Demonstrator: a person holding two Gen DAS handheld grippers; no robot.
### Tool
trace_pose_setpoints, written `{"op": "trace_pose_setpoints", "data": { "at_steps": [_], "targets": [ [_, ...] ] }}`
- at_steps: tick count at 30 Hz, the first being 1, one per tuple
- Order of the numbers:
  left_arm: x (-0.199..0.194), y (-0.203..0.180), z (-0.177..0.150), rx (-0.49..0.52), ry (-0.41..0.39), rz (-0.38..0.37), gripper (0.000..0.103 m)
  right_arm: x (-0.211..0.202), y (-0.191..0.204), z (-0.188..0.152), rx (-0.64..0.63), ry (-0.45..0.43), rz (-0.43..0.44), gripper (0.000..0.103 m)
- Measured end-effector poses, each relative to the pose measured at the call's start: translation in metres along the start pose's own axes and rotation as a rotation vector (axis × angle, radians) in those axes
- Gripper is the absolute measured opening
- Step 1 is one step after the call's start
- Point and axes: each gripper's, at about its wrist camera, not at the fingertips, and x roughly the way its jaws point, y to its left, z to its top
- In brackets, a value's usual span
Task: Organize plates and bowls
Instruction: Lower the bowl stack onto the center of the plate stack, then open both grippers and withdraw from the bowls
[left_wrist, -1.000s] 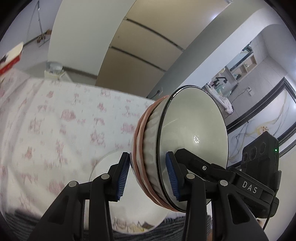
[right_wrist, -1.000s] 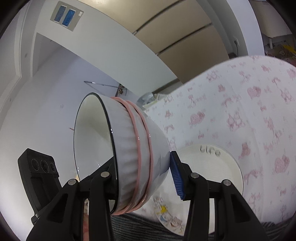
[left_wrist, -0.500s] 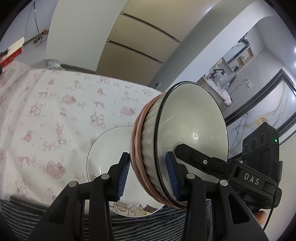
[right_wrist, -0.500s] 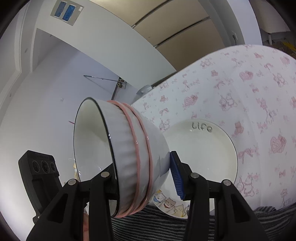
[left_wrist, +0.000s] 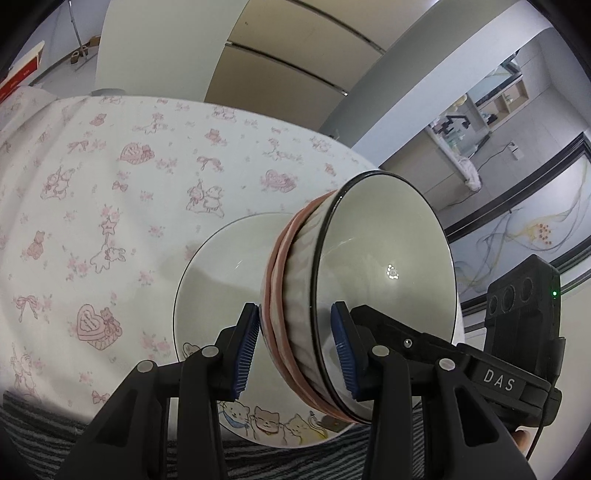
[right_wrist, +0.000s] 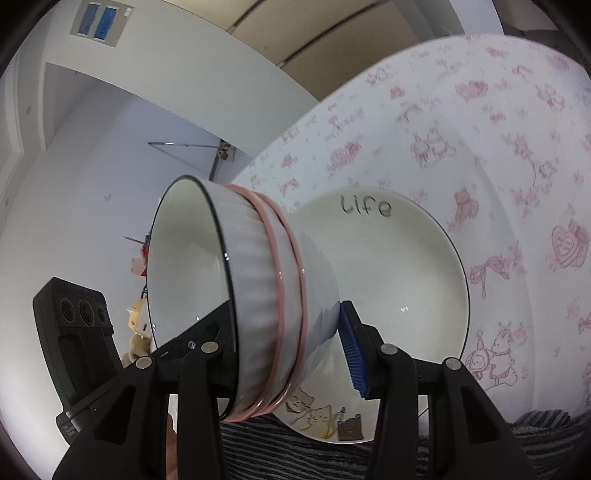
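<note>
The bowl (left_wrist: 384, 280) is showing as a deep, rounded white ceramic piece with a thin dark line around its lip, a softly ribbed outer wall and two pink bands circling it below the rim. It is hanging tilted on its side above the plate (left_wrist: 221, 273), its glossy inside catching a small point of light. In the left wrist view its mouth is facing toward 3 o'clock; in the right wrist view the bowl (right_wrist: 251, 295) is opening toward 9 o'clock.

The left gripper (left_wrist: 295, 349) is pinching the bowl's wall, one blue ridged pad against the banded outside and the other inside the rim. The right gripper (right_wrist: 291, 350) is clamping the same bowl, its blue ribbed pad pressing the outside near the base while its other finger is sitting inside the bowl.

The plate (right_wrist: 406, 280) is lying flat on the tablecloth (left_wrist: 110, 192), wide, shallow and smooth, with a dark edge line, the handwritten word "Life" at its 12 o'clock and cartoon cats at its 6 o'clock edge. The tablecloth is looking like soft white fabric printed with pink hearts, bows and bears. A dark striped fabric (right_wrist: 295, 454) is running along the 6 o'clock edge of both views.
</note>
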Motion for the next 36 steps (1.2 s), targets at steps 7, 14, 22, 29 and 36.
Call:
{"op": "trace_pose_setpoints", "data": {
  "at_steps": [7,14,22,29,36],
  "targets": [
    [0.017,0.005,-0.005,-0.007,0.035,0.017,0.042,0.013,-0.015,0.000,0.025,0.025,-0.022,0.044],
    [0.025,0.008,-0.004,-0.014,0.053,0.017,0.042,0.020,-0.018,0.000,0.022,0.035,-0.046,0.044],
    [0.029,0.000,-0.007,0.053,0.033,0.060,0.038,0.021,-0.019,0.001,-0.015,0.014,-0.087,0.044],
    [0.025,-0.008,-0.008,0.126,-0.022,0.098,0.039,0.018,-0.019,0.001,-0.034,-0.018,-0.102,0.045],
    [0.015,-0.021,-0.011,0.234,-0.121,0.203,0.039,0.004,0.001,-0.002,-0.191,-0.159,-0.274,0.049]
  ]
}}
